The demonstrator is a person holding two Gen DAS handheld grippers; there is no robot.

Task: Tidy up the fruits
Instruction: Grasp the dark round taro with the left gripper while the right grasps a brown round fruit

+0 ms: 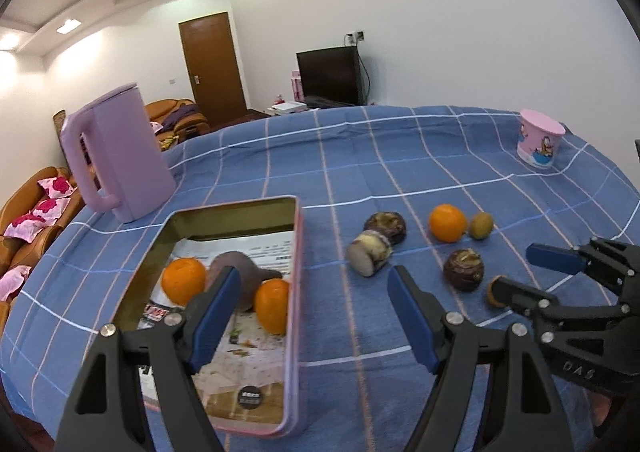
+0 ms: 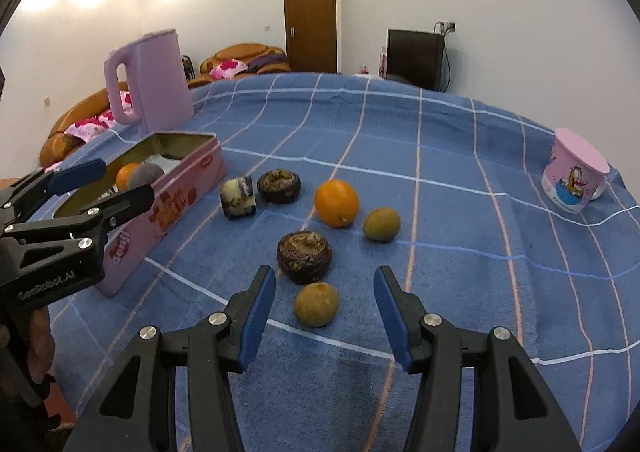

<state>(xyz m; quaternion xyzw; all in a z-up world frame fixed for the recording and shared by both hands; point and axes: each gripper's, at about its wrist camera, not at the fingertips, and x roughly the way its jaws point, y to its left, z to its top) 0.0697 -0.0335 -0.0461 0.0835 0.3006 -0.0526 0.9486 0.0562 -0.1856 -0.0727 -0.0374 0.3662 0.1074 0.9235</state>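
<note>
Blue checked cloth over the surface; pink tin near its left edge, oranges inside, loose fruit mid-surface beside it. Left fingers and right fingers spread, empty.

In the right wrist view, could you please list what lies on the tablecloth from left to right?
Pink tin → cut root piece → orange → far kiwi → pink cup.
</note>
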